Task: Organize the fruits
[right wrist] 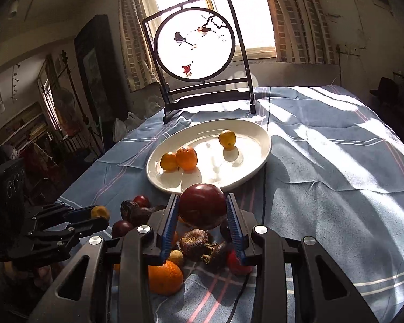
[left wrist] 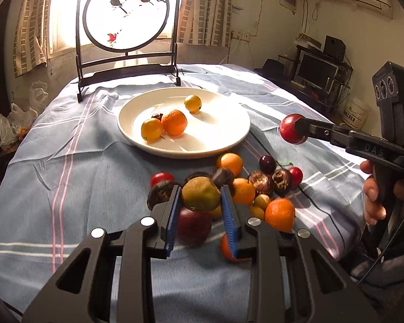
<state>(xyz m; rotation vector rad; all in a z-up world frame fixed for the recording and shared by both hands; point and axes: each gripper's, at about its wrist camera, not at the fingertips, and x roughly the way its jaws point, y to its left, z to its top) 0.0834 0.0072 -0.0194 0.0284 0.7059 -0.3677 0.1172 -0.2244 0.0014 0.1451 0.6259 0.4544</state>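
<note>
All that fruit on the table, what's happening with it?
A person is sorting fruit with a gripper in each hand. The left gripper is shut on a greenish-brown fruit, and the right gripper is shut on a dark red fruit. A white plate already has two yellow fruits and an orange on it. A pile of oranges, red and dark fruits sits on the blue cloth in front of the plate.

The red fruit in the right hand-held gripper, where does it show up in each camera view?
Left wrist view: the red fruit sits at the right, held out beyond the plate's right rim.
Right wrist view: the red fruit is at lower centre, clamped between the blue pads.
Shared landmark: the white plate.
</note>
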